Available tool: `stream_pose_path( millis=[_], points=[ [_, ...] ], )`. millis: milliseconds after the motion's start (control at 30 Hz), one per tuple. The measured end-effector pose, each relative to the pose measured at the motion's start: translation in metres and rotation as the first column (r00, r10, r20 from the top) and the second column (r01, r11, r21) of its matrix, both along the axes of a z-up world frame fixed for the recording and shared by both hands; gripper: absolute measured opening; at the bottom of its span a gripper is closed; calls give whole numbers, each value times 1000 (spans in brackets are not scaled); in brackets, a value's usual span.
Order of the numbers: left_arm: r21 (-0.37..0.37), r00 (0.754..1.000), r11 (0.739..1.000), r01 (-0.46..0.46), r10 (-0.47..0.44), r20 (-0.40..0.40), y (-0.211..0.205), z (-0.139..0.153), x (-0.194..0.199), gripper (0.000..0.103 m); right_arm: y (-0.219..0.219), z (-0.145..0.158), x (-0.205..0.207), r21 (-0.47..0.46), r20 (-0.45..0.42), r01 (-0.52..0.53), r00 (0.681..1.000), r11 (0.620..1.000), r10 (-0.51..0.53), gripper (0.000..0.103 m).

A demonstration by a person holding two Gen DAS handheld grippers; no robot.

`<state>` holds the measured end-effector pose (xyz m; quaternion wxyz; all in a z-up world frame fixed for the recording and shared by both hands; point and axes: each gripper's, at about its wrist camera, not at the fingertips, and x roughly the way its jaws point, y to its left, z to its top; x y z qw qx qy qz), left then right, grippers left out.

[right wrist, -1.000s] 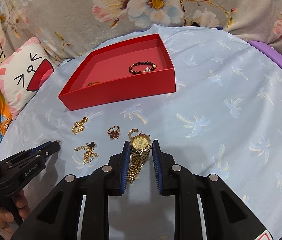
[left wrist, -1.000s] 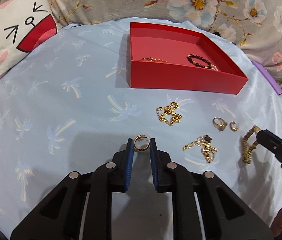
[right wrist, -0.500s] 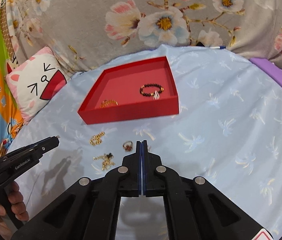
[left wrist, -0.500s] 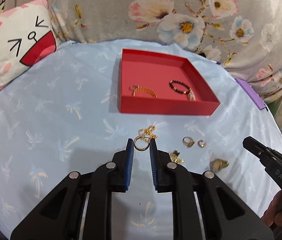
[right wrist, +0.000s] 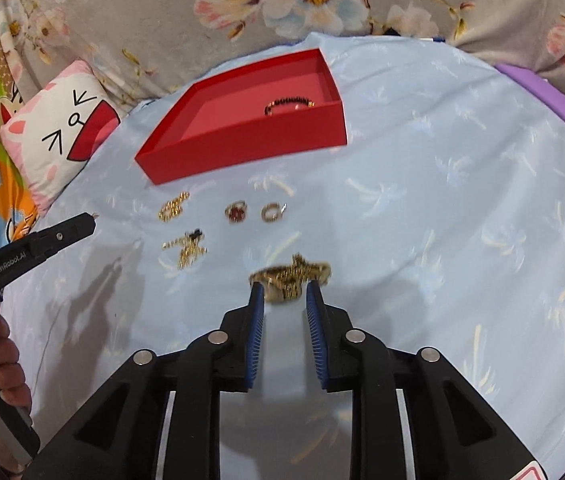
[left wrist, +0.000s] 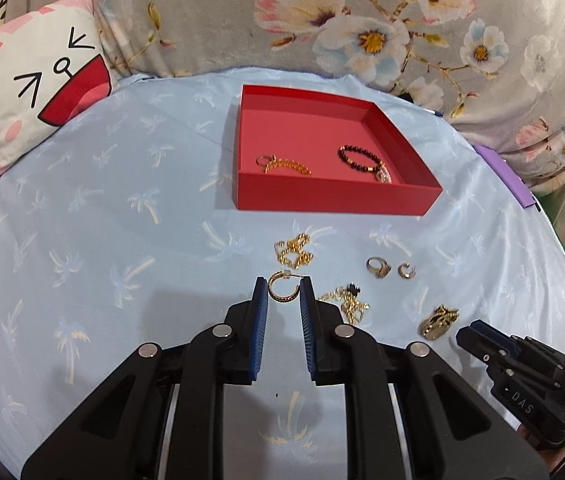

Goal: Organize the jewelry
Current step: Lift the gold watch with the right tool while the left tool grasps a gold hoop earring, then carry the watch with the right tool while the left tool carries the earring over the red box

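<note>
Your left gripper (left wrist: 284, 294) is clenched on a gold hoop earring (left wrist: 282, 291), pinched between the blue pads and lifted off the blue cloth (left wrist: 82, 220). Your right gripper (right wrist: 285, 294) is opening; the gold watch (right wrist: 288, 274) lies bunched on the cloth at its fingertips, blurred, and I cannot tell whether the pads touch it. The red box (left wrist: 334, 200) sits at twelve o'clock from the left gripper, with a gold chain (left wrist: 286, 166) and a dark bead bracelet (left wrist: 362, 158) inside. Between box and grippers lie a gold chain clump (left wrist: 294, 252), a ring (left wrist: 377, 268), a small hoop (left wrist: 406, 271) and a charm chain (left wrist: 348, 300). A cat pillow (left wrist: 38, 92) rests at ten o'clock.
</note>
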<state>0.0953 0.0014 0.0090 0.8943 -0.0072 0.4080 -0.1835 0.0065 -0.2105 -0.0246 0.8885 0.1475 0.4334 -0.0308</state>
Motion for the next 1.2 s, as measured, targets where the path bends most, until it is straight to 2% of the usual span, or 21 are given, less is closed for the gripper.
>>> stream_pose_path(
  millis=[433,500,533,567,767,833,867,967,1200],
  points=[
    [18,999,1000,-3,3,-32,2,-17,-7,16,6,-20,19,-2,-7,-26,1000,1000,26,30],
    [17,999,1000,-2,3,-35,1,-18,-6,16,6,-20,20,-4,-4,-30,1000,1000,30,25],
    [18,999,1000,-2,3,-36,1,-18,-6,16,6,-20,20,3,-2,-36,999,999,36,18],
    [18,999,1000,-1,1,-36,1,-19,-5,16,6,-20,22,9,-3,-41,999,999,41,15],
    [16,999,1000,1,0,-40,0,-20,-5,16,7,-16,20,15,15,-45,999,999,45,15],
    [15,999,1000,0,0,-38,0,-19,-3,16,8,-8,17,19,35,-43,998,999,43,15],
    [13,999,1000,2,-1,-36,0,-17,-3,16,8,-3,17,25,47,-46,998,999,45,10],
    [8,1000,1000,7,-6,-25,0,-10,2,16,7,19,20,14,93,-54,994,998,52,10],
    [-14,999,999,36,-36,40,-10,27,30,16,-3,73,55,16,205,-84,976,996,79,10]
  ],
)
